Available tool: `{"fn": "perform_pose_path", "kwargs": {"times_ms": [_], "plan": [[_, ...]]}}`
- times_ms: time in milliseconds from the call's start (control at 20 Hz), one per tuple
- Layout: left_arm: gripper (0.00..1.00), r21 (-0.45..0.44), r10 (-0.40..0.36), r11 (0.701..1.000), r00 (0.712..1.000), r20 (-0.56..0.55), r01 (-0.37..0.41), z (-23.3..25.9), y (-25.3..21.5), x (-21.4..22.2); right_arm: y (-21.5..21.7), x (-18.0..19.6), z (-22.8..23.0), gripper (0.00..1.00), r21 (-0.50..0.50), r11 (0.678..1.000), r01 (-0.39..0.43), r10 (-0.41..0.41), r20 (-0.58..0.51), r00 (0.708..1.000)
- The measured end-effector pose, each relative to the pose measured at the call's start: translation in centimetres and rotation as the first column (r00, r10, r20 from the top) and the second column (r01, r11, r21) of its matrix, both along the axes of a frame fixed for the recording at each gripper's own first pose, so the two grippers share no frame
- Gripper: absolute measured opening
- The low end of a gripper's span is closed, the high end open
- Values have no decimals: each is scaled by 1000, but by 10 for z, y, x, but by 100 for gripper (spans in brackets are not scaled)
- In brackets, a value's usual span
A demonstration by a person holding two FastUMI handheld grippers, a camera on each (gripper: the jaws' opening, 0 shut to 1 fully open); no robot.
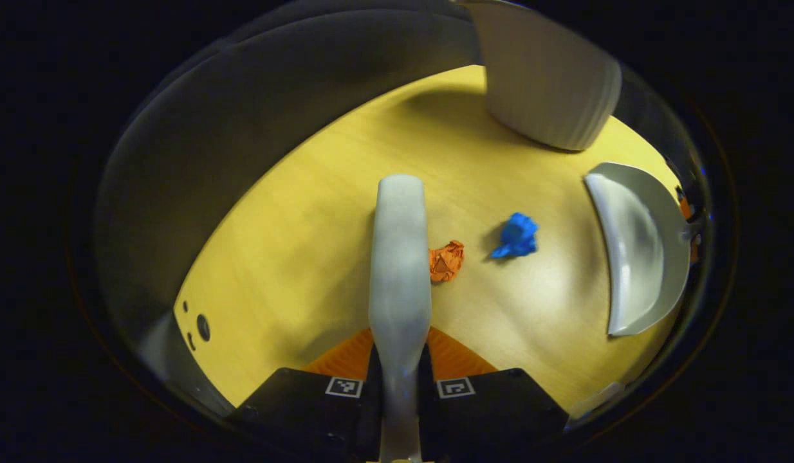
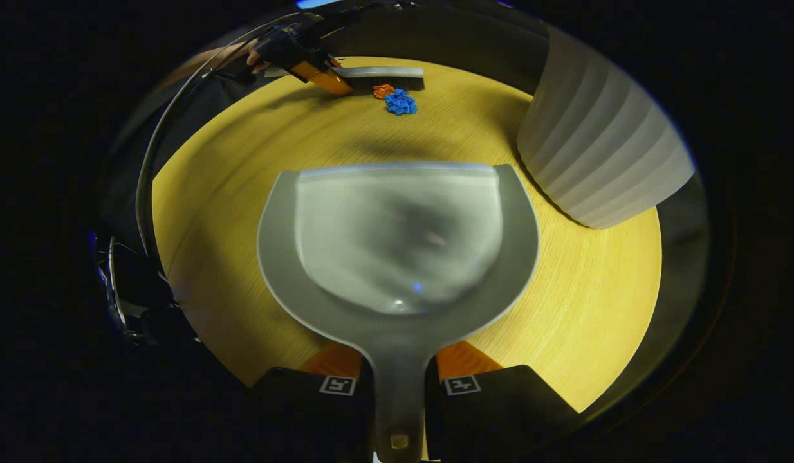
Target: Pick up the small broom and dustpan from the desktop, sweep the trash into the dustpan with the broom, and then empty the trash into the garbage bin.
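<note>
- Grey broom, pinched by the left gripper, runs lengthwise straight ahead, touching the orange scrap; blue scrap lies just beyond.
- Right gripper clamps the dustpan handle, mouth facing the broom.

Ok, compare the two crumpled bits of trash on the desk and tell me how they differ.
The orange scrap lies right against the broom, while the blue scrap lies clear of it, nearer the dustpan. In the left gripper view the blue one looks slightly larger, and the broom hides part of the orange one. Both are crumpled wads lying loose on the yellow desk, neither yet in the dustpan.
</note>
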State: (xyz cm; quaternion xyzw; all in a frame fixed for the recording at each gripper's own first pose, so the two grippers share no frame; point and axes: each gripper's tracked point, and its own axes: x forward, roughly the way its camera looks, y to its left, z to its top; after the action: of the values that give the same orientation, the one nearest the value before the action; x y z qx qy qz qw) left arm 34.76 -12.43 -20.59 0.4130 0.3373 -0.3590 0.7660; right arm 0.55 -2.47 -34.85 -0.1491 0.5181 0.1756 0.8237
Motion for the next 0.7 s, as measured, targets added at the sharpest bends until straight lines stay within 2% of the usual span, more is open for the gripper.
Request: {"fn": "perform_pose_path", "kwargs": {"times_ms": [50,100,250,300,350,400,450,500,550,700], "plan": [[25,18,-12,1000,1000,-7,12,0,-3,-4,0,0,2,35,2,1000,0,0,-2,1000],[28,21,-21,1000,1000,-17,21,-2,-8,-9,5,-1,4,38,0,1000,-3,3,-5,1000],[28,-18,-65,998,989,-134,63,-14,-26,-48,5,3,4,35,-1,1000,-14,14,-1,1000],[28,-30,-84,996,981,-176,80,-18,-33,-63,6,5,2,39,-1,1000,-19,19,0,1000],[26,-39,-109,994,970,-218,102,-21,-38,-80,6,4,0,35,-1,1000,-24,24,1,1000],[28,-47,-131,991,959,-252,123,-25,-42,-93,8,-2,-3,35,-2,1000,-28,28,5,1000],[26,-57,-149,989,943,-298,138,-30,-46,-111,12,-6,0,35,-5,999,-39,39,11,999],[26,-68,-158,987,928,-337,143,-34,-49,-126,15,-12,5,39,-10,998,-55,55,17,998],[28,-83,-165,986,914,-370,144,-36,-55,-141,19,-18,5,35,-13,997,-74,74,16,997],[28,-144,-148,985,889,-433,93,-35,-64,-168,11,-16,0,35,-3,996,-94,94,8,996]]}}
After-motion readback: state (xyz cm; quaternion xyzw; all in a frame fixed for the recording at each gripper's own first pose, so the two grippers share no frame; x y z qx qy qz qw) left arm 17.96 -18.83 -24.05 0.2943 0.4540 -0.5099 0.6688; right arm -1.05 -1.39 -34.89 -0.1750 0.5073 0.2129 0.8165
